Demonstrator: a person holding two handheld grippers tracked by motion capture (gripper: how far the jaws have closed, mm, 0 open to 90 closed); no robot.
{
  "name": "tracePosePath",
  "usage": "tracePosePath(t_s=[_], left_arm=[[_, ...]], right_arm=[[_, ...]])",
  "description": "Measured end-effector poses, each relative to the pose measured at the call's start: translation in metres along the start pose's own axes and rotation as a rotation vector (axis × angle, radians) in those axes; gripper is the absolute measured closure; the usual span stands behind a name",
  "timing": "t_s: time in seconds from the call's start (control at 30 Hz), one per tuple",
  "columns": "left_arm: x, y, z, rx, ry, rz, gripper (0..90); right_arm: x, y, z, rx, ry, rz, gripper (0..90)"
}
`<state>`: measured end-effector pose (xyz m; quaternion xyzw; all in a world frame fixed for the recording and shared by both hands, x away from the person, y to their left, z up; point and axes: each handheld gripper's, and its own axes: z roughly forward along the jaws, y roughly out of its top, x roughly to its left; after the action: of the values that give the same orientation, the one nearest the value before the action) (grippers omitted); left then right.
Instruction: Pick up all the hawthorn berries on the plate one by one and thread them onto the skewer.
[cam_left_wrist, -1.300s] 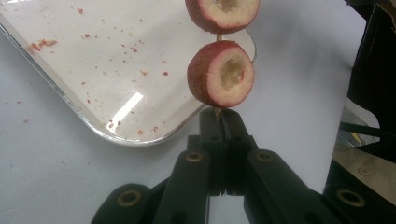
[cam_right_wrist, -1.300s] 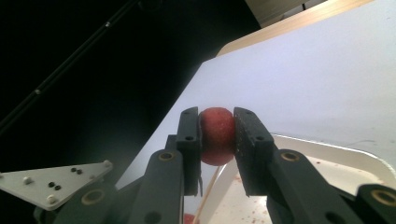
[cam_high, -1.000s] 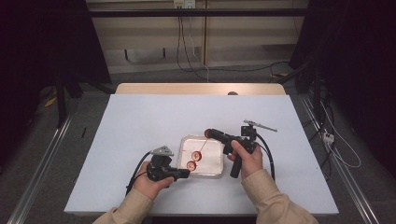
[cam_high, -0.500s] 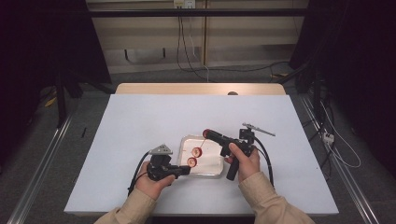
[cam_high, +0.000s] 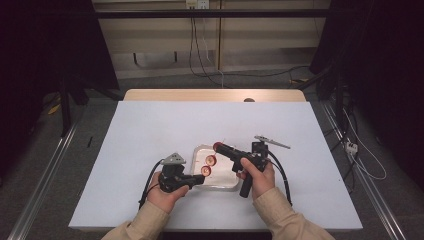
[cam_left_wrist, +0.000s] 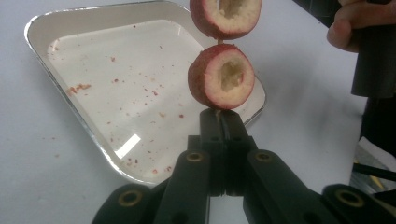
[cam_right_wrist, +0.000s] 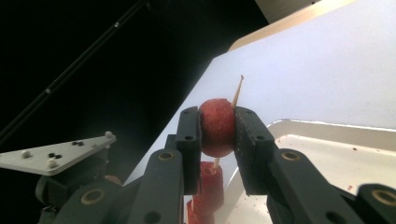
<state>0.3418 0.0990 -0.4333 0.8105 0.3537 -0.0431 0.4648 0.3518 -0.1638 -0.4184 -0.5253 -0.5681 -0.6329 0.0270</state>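
Left tool (cam_left_wrist: 222, 122) is pressed tight on the skewer (cam_right_wrist: 237, 92); right tool (cam_right_wrist: 217, 133) pinches the top hawthorn (cam_right_wrist: 216, 126). Pushing off-axis could snap the skewer toward twelve o'clock.

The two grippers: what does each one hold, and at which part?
Left gripper pinches the skewer at its lower end. Right gripper clamps the sides of a red fruit piece on that skewer.
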Motion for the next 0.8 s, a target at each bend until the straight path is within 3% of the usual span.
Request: tracePosePath(t_s=[0.33, 0.6, 0.67, 0.73, 0.8], left_arm=[[0.0008, -0.0013, 0.0021, 0.016, 0.015, 0.01, 90.0], [-0.001, -0.0006, 0.0015, 0.014, -0.005, 0.015, 89.9], [-0.0012, -0.0009, 0.0011, 0.018, -0.002, 0.014, 89.9], [-0.0005, -0.0012, 0.0002, 0.021, 0.001, 0.015, 89.9], [0.0005, -0.0023, 0.0003, 0.031, 0.001, 0.017, 89.9]], right_arm=[[-0.0001, -0.002, 0.0004, 0.018, -0.004, -0.016, 73.4], [-0.0026, -0.0012, -0.0016, 0.011, -0.005, -0.04, 72.5], [-0.003, -0.0019, -0.0001, 0.022, -0.021, -0.064, 68.9], [-0.0036, -0.0025, 0.0012, 0.026, -0.036, -0.062, 59.7], [-0.005, -0.0012, 0.001, 0.015, -0.043, -0.055, 56.5]])
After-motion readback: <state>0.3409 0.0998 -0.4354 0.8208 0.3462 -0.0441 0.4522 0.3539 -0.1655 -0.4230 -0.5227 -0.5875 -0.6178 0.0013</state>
